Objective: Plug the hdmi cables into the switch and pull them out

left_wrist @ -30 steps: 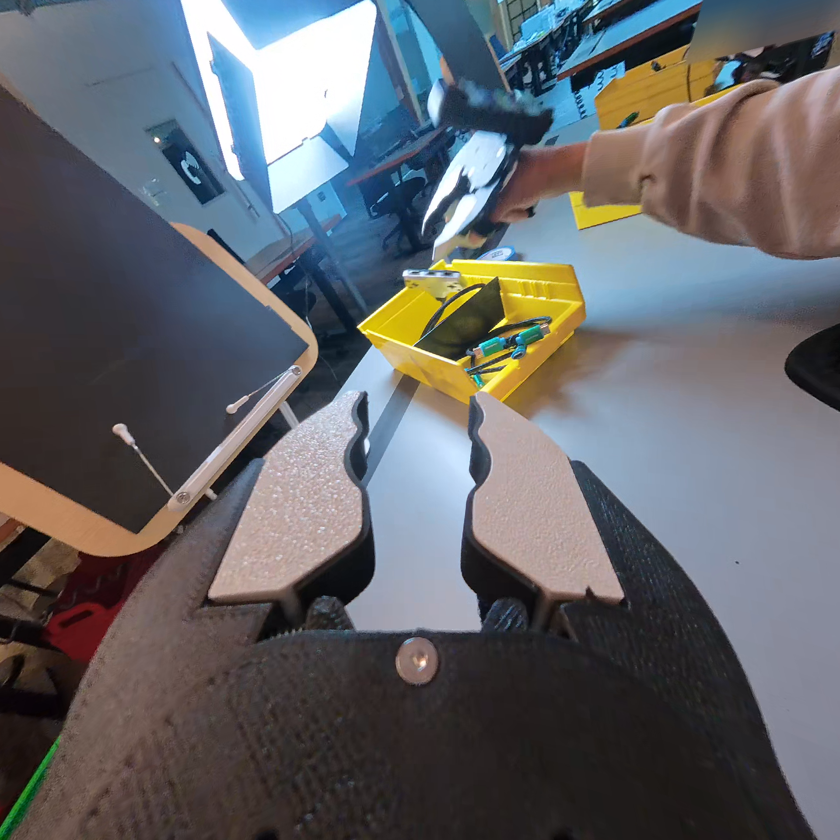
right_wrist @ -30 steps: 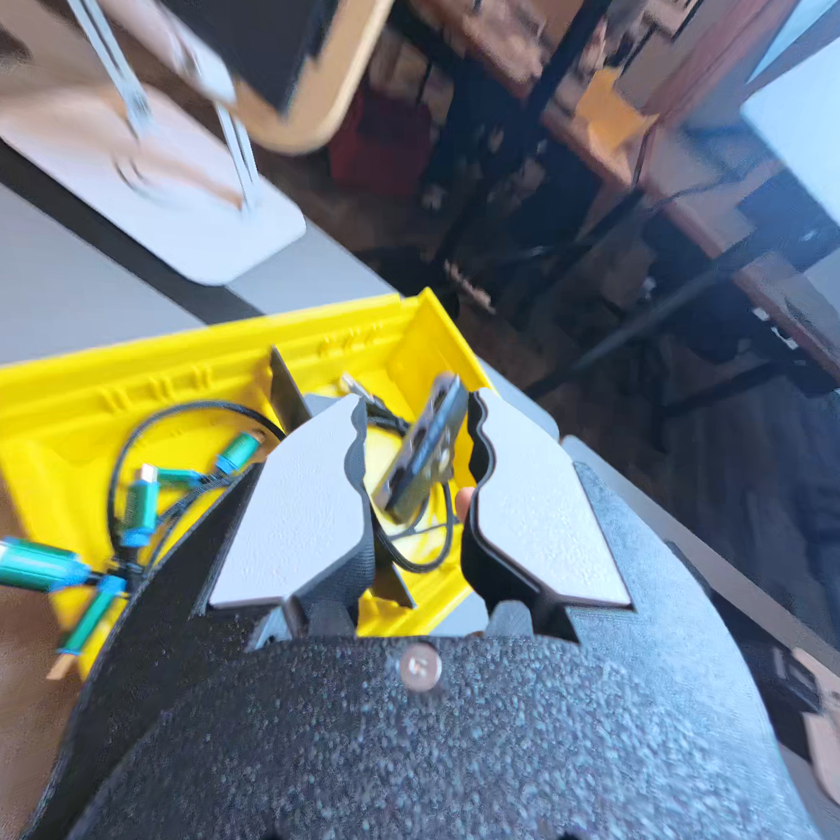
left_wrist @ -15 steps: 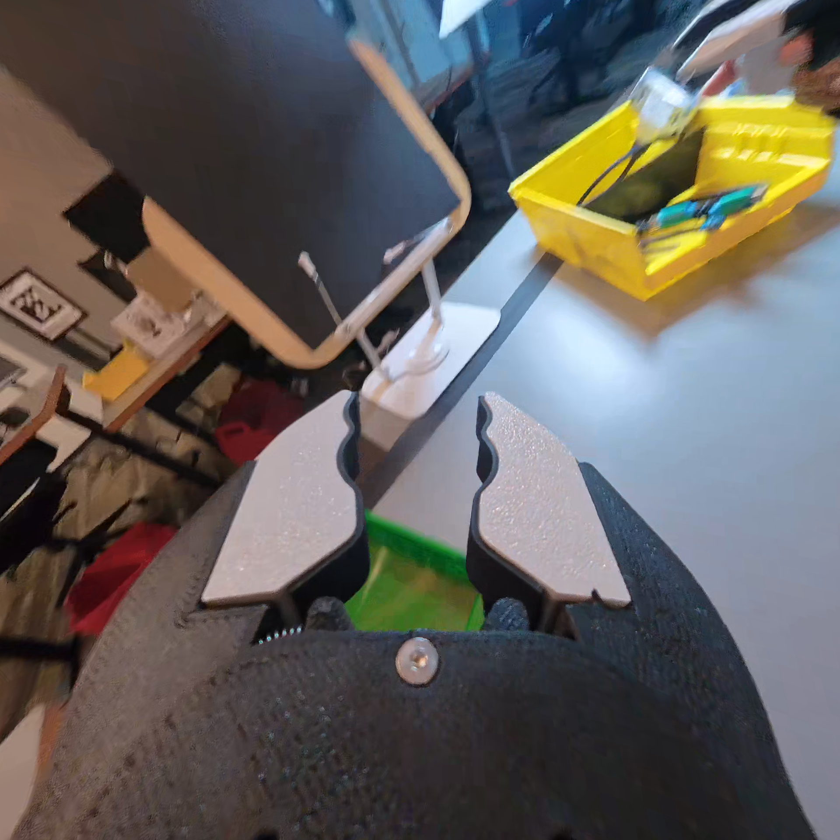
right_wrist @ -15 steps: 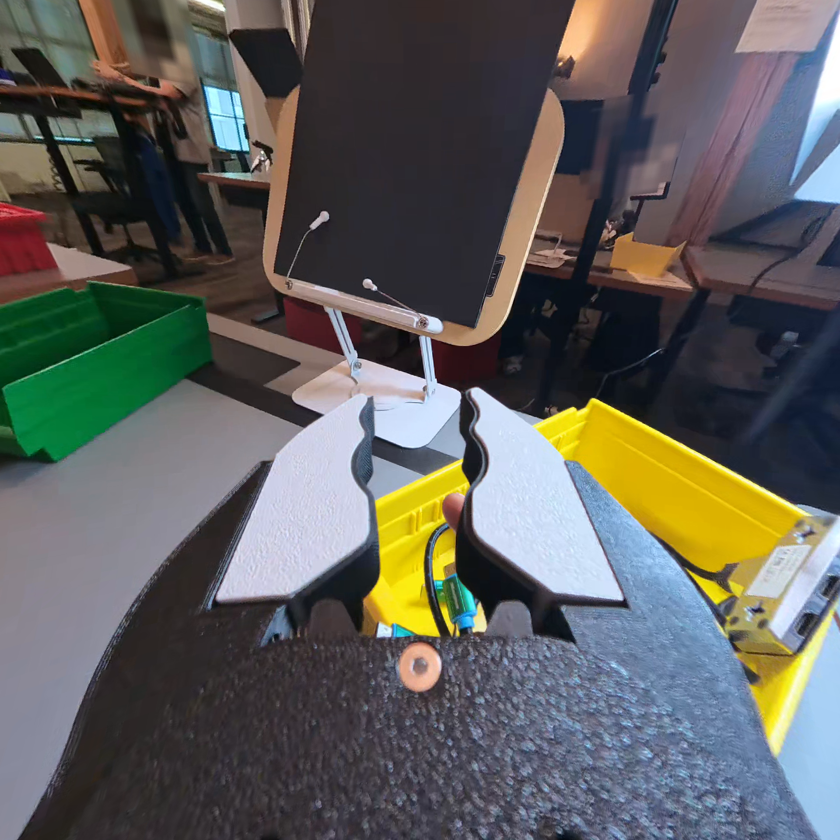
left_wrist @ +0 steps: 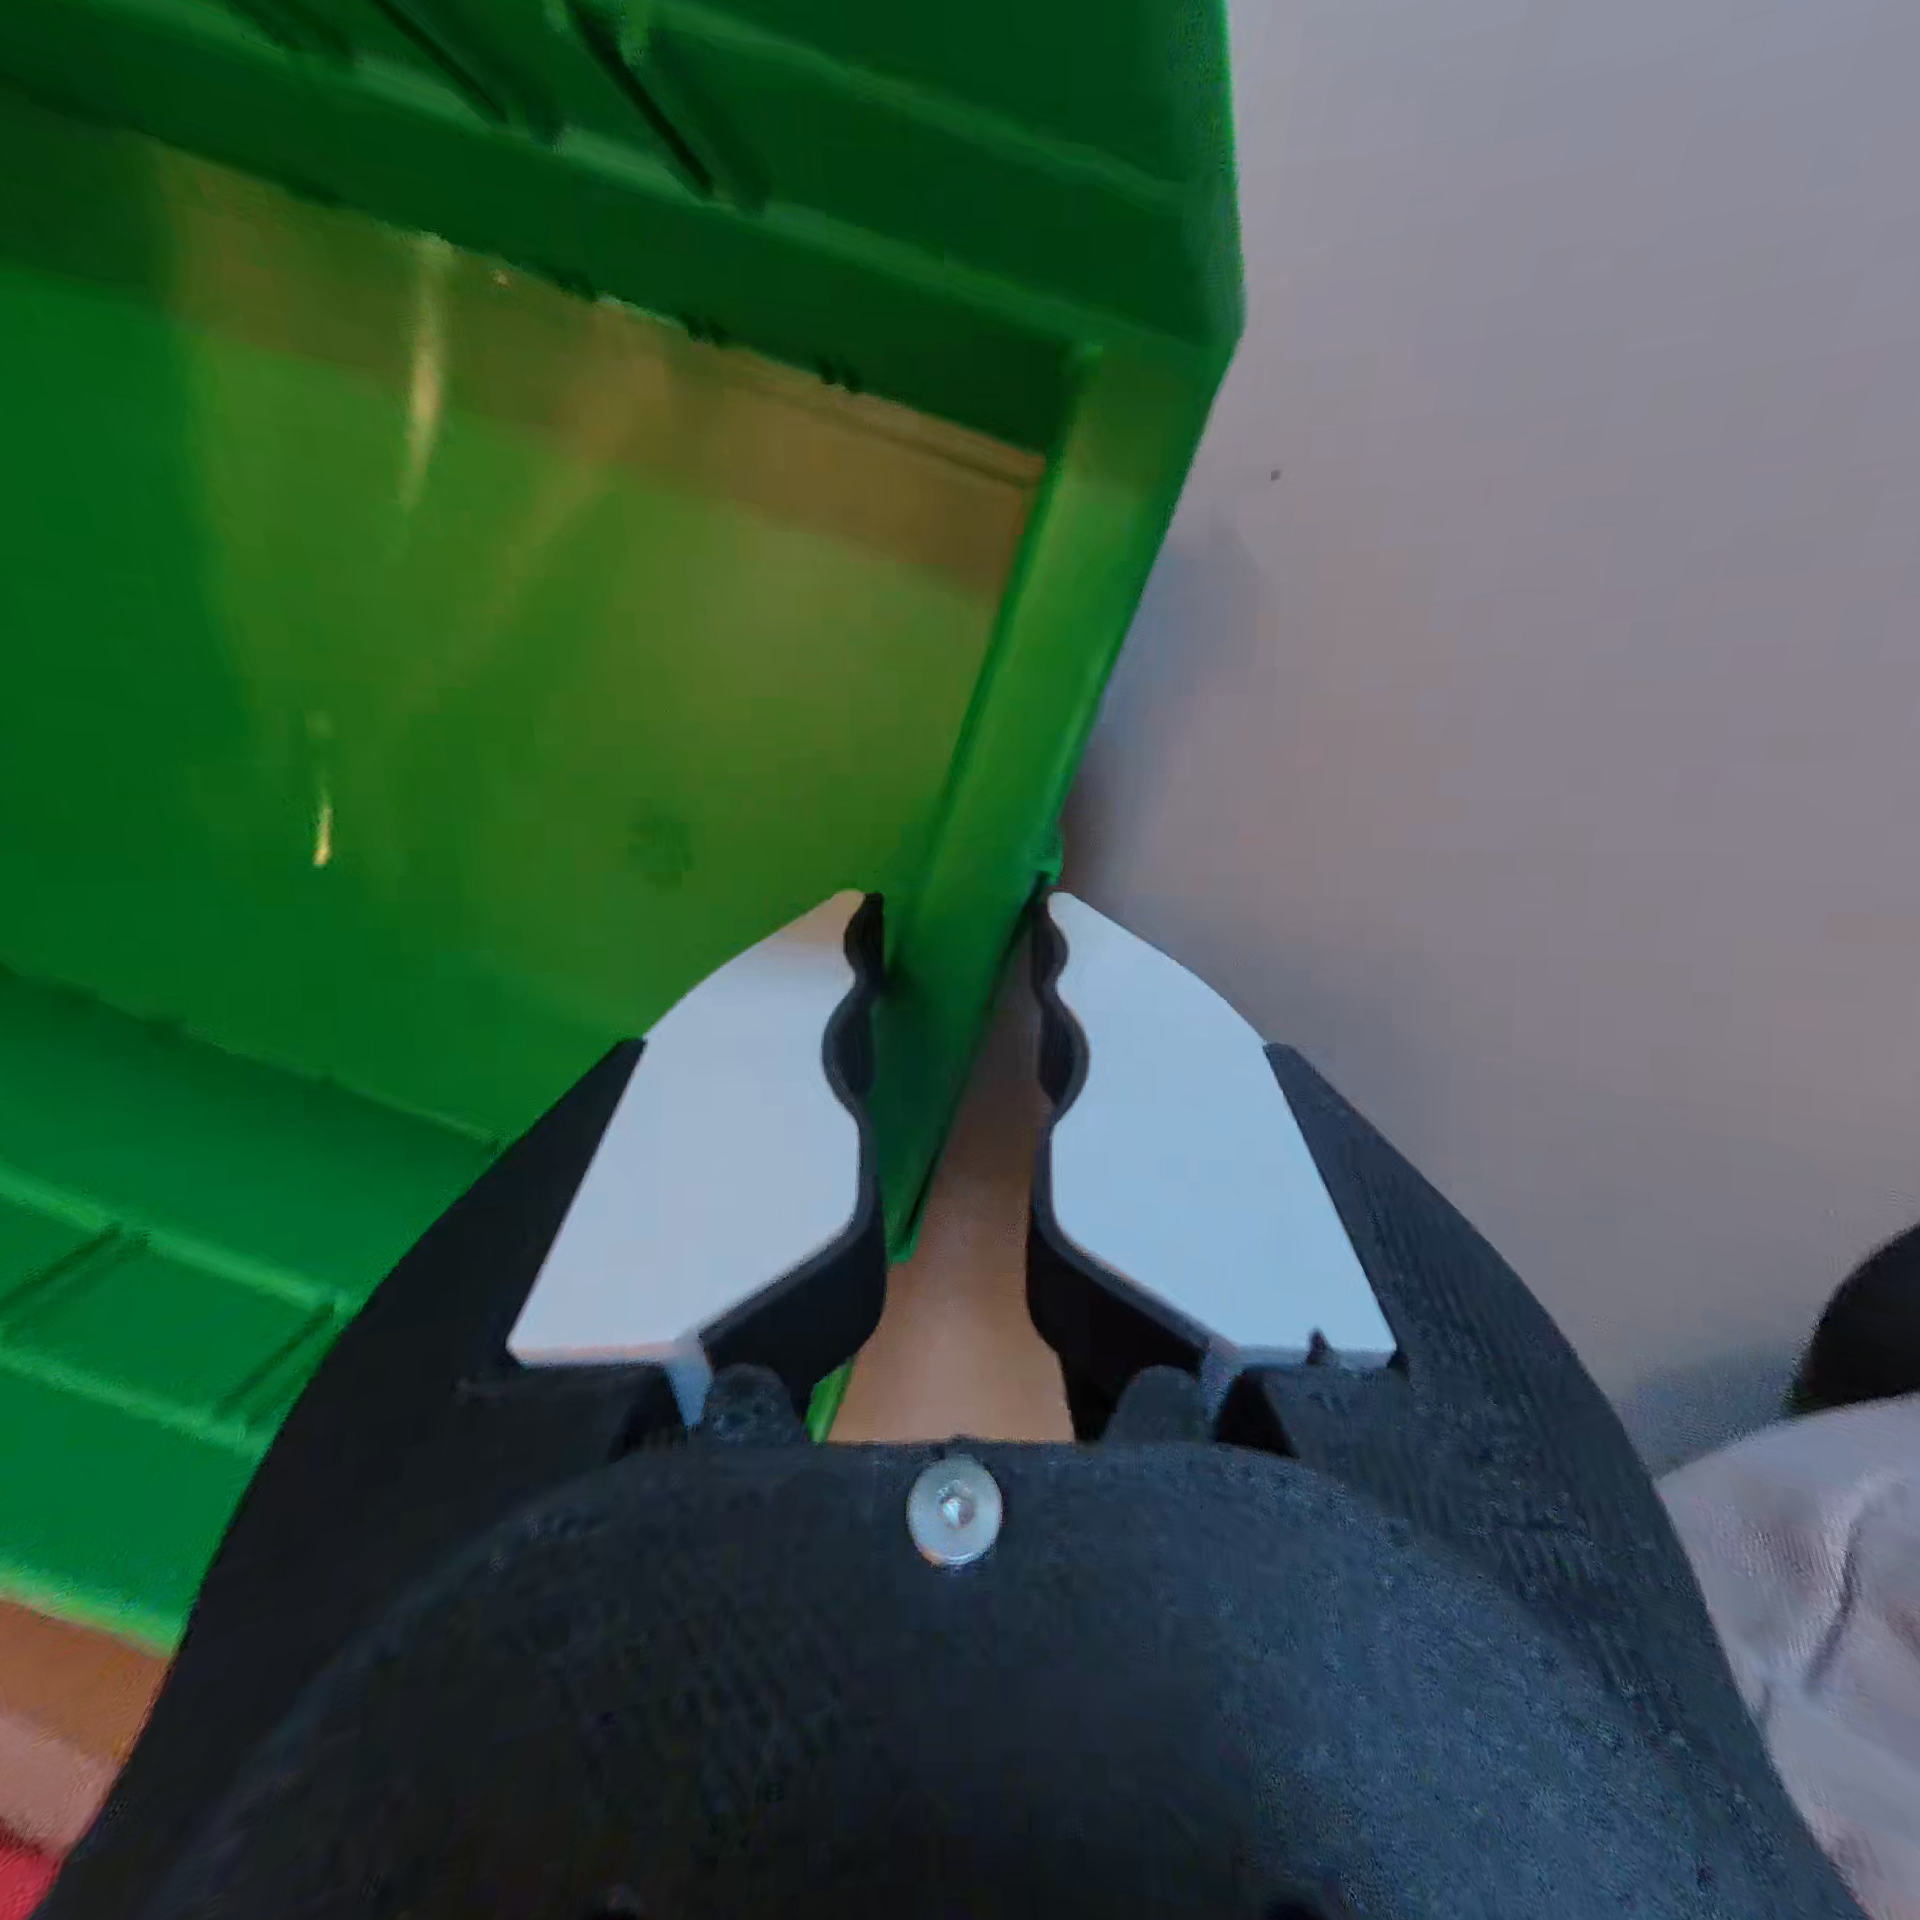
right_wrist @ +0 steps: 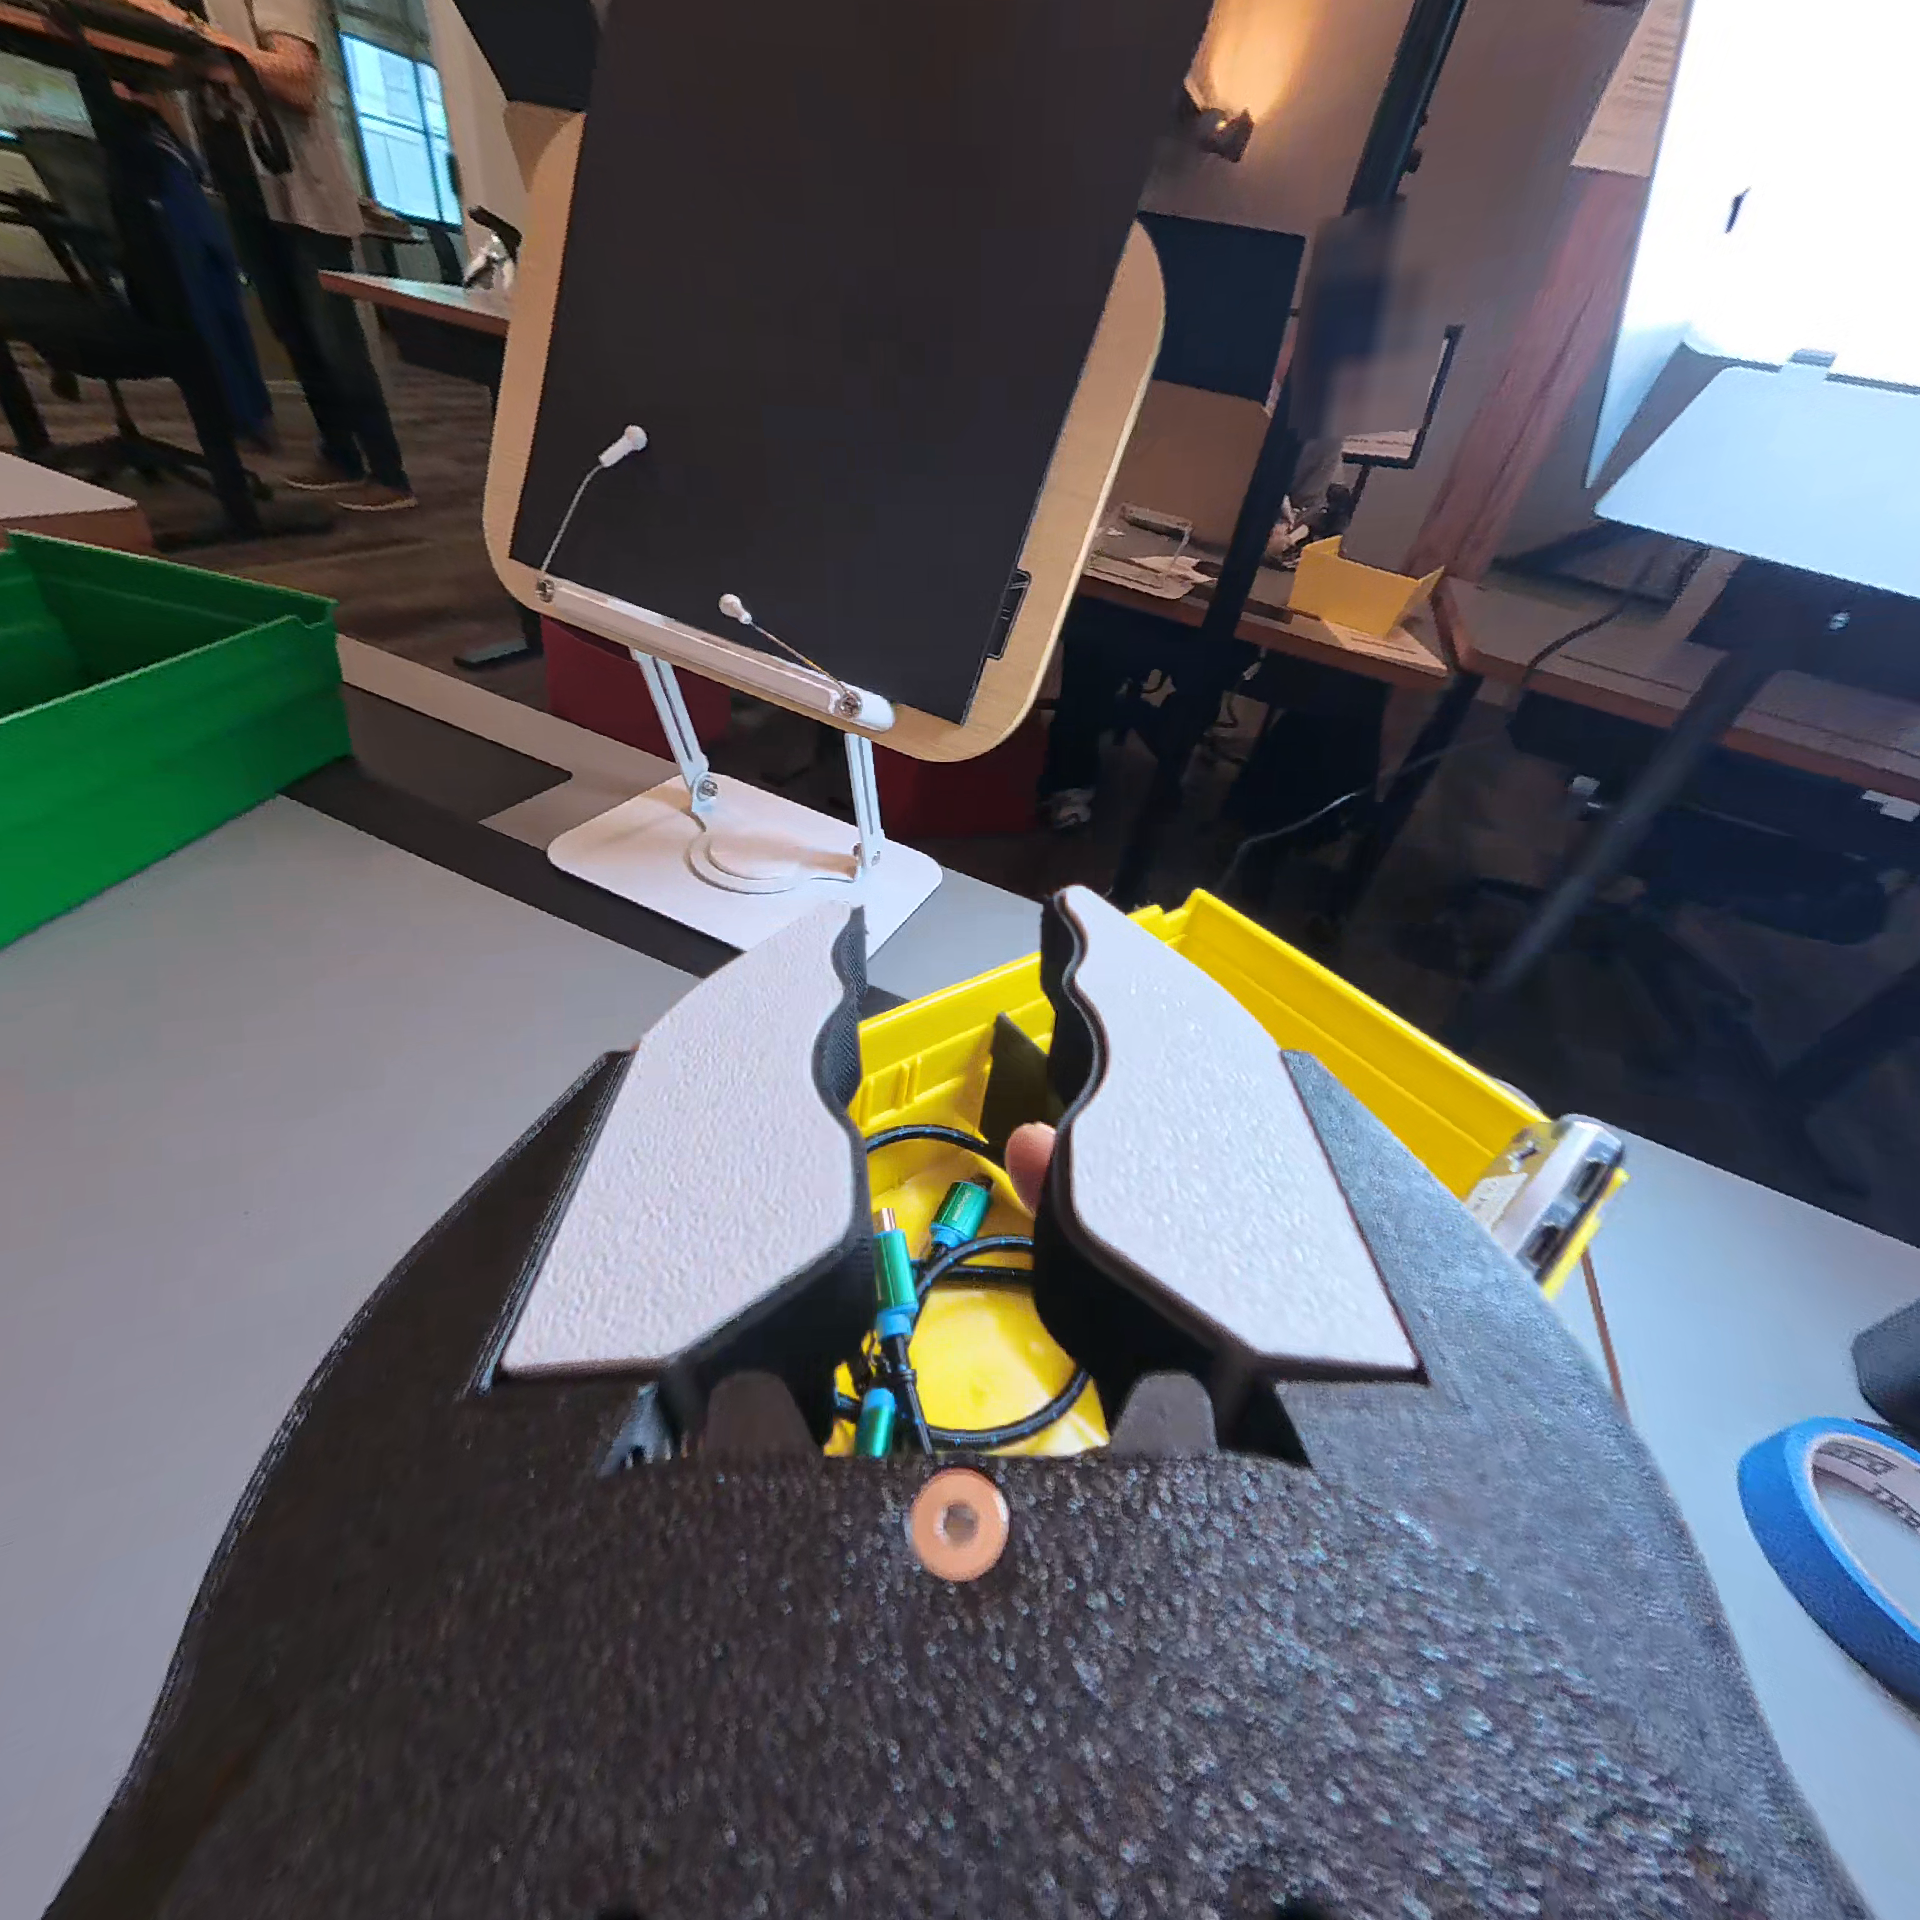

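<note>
Hidden, cropped and smeared parts

The right claw [right_wrist: 951, 1023] covers most of the yellow bin [right_wrist: 1351, 1023], so only short stretches of the HDMI cables [right_wrist: 940, 1262] show between its fingers, and the metal switch [right_wrist: 1548, 1195] peeks out half-hidden at the bin's far side. The blue tape roll [right_wrist: 1787, 1522] is cut by the right edge. In the left wrist view the green bin [left_wrist: 1117, 582] is motion-blurred and runs off the frame.

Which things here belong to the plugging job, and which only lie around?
For the job:
- switch, on the yellow bin rim
- hdmi cables, inside that bin

Lying about:
- green bin
- blue tape roll
- board on white stand
</note>
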Demonstrator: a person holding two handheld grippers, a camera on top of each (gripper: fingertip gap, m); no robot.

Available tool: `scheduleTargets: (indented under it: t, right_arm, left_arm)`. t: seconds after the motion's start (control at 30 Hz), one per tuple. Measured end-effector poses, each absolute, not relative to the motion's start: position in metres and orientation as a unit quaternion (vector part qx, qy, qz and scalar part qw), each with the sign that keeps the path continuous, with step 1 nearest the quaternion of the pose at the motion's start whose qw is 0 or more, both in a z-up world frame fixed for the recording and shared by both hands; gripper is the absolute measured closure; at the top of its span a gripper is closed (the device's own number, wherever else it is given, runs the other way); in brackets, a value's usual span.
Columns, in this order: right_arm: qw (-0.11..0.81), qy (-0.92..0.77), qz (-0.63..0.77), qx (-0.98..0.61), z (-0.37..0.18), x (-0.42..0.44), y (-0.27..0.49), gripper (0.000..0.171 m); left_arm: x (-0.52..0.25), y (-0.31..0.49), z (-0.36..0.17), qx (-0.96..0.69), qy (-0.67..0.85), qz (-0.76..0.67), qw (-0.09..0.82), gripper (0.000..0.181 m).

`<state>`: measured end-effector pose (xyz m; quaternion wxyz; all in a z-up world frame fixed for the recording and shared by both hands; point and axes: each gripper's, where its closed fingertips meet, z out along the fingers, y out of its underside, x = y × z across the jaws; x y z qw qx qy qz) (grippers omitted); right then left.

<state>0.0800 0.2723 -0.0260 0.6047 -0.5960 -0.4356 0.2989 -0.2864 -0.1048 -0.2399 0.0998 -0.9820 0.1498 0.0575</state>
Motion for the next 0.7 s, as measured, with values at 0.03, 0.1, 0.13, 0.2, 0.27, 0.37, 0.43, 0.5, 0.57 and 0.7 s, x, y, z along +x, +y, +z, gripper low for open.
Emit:
scheduleTargets:
  t: [0.03,0.1,0.13,0.2,0.27,0.37,0.43,0.5,0.57,0.7]
  right_arm:
    - [0.603,-0.432,0.3,-0.6,-0.026,0.082,0.275,0.139]
    - [0.596,-0.433,0.303,-0.605,-0.029,0.083,0.276,0.139]
    - [0.594,-0.436,0.301,-0.606,-0.03,0.083,0.276,0.139]
    - [0.593,-0.442,0.289,-0.607,-0.032,0.081,0.275,0.139]
    - [0.592,-0.455,0.274,-0.607,-0.033,0.079,0.272,0.139]
    - [0.578,-0.487,0.248,-0.606,-0.038,0.075,0.264,0.139]
    - [0.544,-0.528,0.226,-0.612,-0.05,0.073,0.255,0.139]
    - [0.499,-0.579,0.186,-0.617,-0.07,0.074,0.247,0.139]
    - [0.424,-0.643,0.133,-0.624,-0.102,0.082,0.237,0.139]
    - [0.299,-0.703,-0.02,-0.645,-0.165,0.123,0.242,0.127]
  left_arm:
    - [-0.282,-0.099,-0.24,-0.98,0.163,0.048,0.107,0.155]
    - [-0.268,-0.082,-0.24,-0.967,0.211,0.049,0.135,0.157]
    - [-0.258,-0.072,-0.24,-0.96,0.236,0.047,0.145,0.158]
    - [-0.231,-0.054,-0.24,-0.951,0.271,0.03,0.148,0.157]
    - [-0.206,-0.04,-0.24,-0.944,0.3,0.03,0.135,0.155]
    - [-0.174,-0.022,-0.24,-0.921,0.362,0.051,0.133,0.154]
    - [-0.15,-0.012,-0.24,-0.904,0.399,0.045,0.144,0.154]
    - [-0.135,0.0,-0.239,-0.887,0.429,0.06,0.162,0.153]
    - [-0.127,0.008,-0.236,-0.87,0.453,0.085,0.173,0.151]
    - [-0.134,-0.003,-0.223,-0.874,0.448,0.102,0.159,0.15]
